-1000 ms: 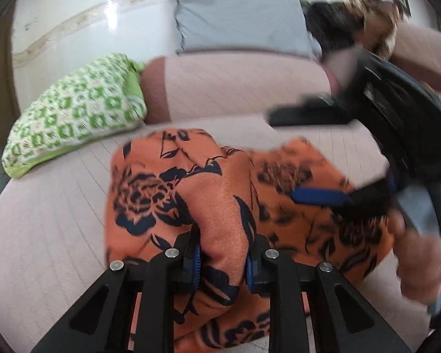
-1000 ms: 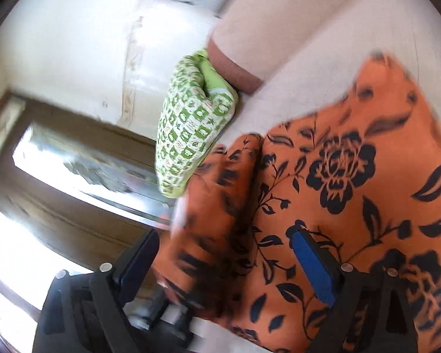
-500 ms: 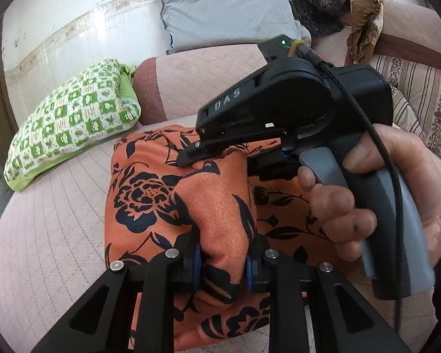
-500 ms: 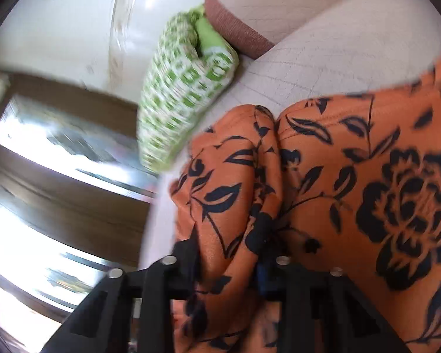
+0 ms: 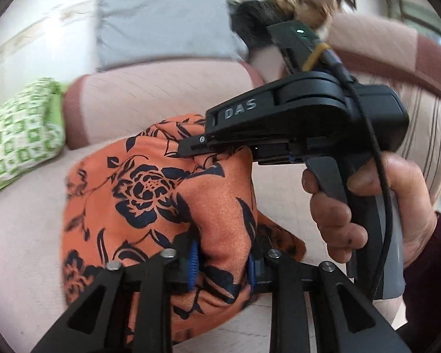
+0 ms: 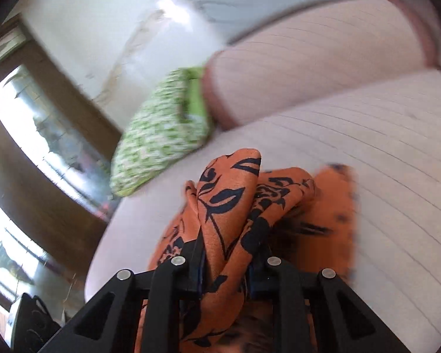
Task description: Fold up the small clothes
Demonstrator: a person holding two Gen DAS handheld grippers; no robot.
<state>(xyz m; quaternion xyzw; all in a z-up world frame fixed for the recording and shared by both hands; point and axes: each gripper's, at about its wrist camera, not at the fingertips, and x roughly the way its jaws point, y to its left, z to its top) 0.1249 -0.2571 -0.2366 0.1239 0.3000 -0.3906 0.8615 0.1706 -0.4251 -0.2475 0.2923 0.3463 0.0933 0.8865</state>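
Gripping the orange floral cloth [image 5: 150, 200], left fingers [image 5: 222, 264] loosen, right fingers [image 6: 226, 267] tighten; only the left view shows a hand [image 5: 367, 206].

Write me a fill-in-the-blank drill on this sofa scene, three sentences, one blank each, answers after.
1. The garment bunched between the left gripper pads is orange with a black ____ print.
2. The checked pillow at the sofa's end is white and ____.
3. The pads of the right gripper, like those of the left, press on the ____.

Missing words: floral; green; garment
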